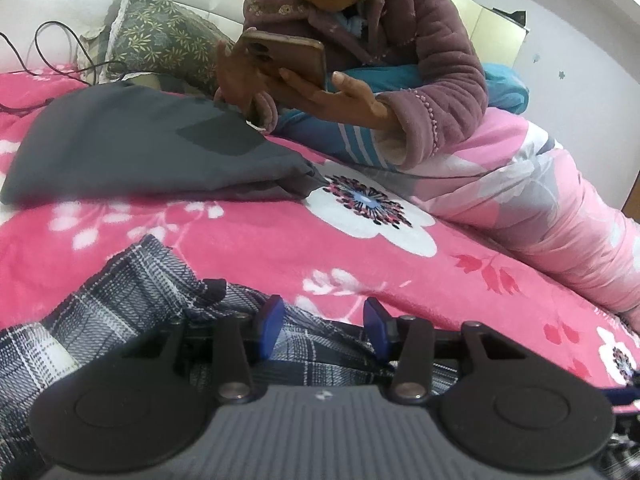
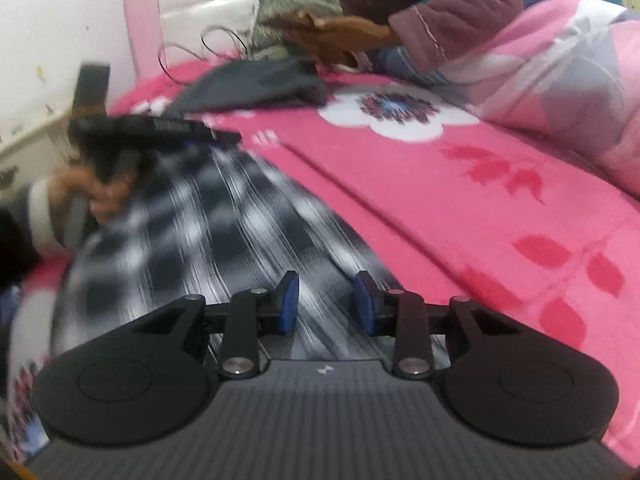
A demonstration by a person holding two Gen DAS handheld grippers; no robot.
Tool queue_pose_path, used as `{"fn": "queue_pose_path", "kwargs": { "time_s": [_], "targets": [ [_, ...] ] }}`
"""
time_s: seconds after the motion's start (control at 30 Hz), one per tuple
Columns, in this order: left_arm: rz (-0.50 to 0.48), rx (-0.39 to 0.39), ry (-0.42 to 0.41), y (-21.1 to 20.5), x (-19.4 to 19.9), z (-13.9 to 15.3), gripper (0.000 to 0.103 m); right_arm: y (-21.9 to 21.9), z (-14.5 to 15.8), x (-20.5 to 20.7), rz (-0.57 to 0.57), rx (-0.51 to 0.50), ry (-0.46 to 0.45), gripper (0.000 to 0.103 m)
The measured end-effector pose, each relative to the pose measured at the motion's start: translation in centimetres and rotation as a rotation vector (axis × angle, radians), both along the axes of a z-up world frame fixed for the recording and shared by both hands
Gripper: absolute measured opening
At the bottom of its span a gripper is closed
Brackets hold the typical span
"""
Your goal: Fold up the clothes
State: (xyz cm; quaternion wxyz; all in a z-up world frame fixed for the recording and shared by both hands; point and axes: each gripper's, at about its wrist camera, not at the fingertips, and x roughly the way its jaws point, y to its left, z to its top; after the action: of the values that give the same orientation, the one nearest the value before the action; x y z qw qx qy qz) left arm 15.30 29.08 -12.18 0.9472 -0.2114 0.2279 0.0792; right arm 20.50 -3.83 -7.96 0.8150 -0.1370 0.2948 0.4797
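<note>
A navy-and-white plaid garment (image 1: 120, 292) lies rumpled on the pink floral blanket (image 1: 248, 240). My left gripper (image 1: 324, 326) is open low over it, and plaid cloth shows between the blue pads (image 1: 272, 322). In the right wrist view the same plaid garment (image 2: 208, 224) stretches out, blurred by motion. My right gripper (image 2: 327, 306) is open just above its near end. At that garment's far left end a hand (image 2: 92, 196) holds the left gripper's black body (image 2: 152, 126). A dark grey folded garment (image 1: 140, 148) rests farther back on the bed.
A person in a purple quilted jacket (image 1: 420, 52) sits at the far side of the bed and holds a phone (image 1: 288, 54). A pink quilt (image 1: 540, 208) is bunched at the right. A patterned pillow (image 1: 160, 36) and black cables (image 1: 52, 52) lie by the headboard.
</note>
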Motion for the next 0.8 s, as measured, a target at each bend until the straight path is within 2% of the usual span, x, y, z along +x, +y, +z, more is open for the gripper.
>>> {"fn": "queue_pose_path", "kwargs": {
  "time_s": [0.17,0.2,0.27,0.33,0.67,0.8],
  "targets": [
    [-0.002,-0.036,-0.033,0.5,-0.4,-0.3,0.045,3.2,-0.7,0.5,0.052,-0.047,-0.019,0.028],
    [-0.002,-0.044,-0.04,0.6,-0.4,-0.4,0.044,3.3,-0.6,0.4,0.047,-0.052,-0.026,0.025],
    [-0.003,-0.063,-0.053,0.9,-0.6,-0.5,0.044,3.6,-0.5,0.1,0.039,-0.062,-0.041,0.006],
    [-0.005,-0.075,-0.061,1.0,-0.7,-0.5,0.044,3.8,-0.4,-0.1,0.03,-0.071,-0.056,0.002],
    [0.003,-0.093,-0.074,1.3,-1.0,-0.5,0.042,4.3,1.3,-0.4,-0.049,-0.087,-0.172,0.0],
    [0.011,-0.1,-0.08,1.4,-1.1,-0.6,0.039,5.3,-0.5,0.1,-0.082,-0.149,-0.197,0.0]
  ]
}}
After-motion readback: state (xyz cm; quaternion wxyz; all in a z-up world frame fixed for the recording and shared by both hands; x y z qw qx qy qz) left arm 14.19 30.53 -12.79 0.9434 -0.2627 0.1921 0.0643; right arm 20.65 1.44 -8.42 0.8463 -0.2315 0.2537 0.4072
